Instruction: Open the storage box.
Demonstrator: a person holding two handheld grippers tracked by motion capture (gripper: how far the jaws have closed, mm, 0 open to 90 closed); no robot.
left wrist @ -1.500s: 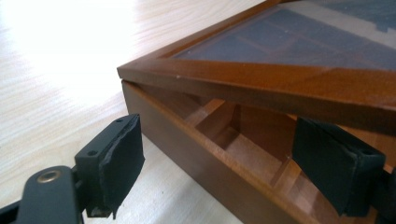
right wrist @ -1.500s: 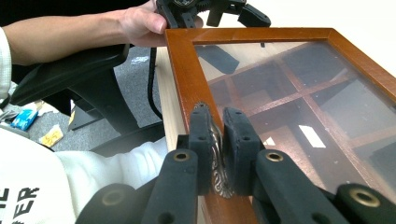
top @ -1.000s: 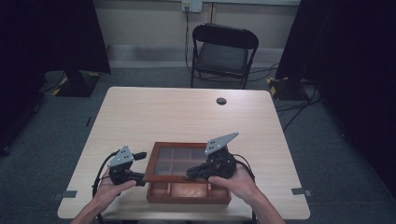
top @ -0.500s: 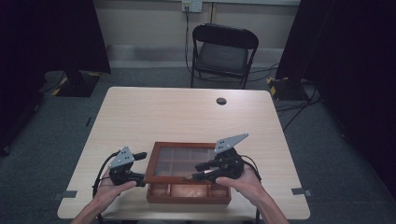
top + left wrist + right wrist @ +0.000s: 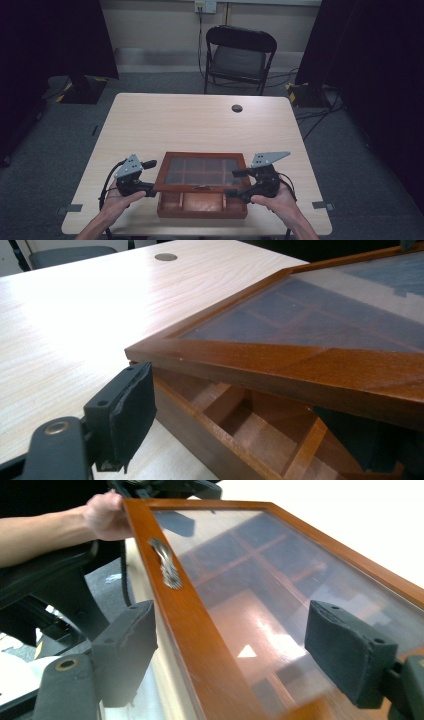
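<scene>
— Where's the wooden box?
— At the near edge of the counter, its glass lid raised at the front, dividers visible underneath.
— And the left gripper?
— At the lid's left front corner — one pad under the frame, one beside it; I cannot tell whether it bears on the wood.
— The right gripper?
— Released. Its jaws have just been opening and stand wide, the lid's front rail with its metal handle between them, pads clear.
</scene>
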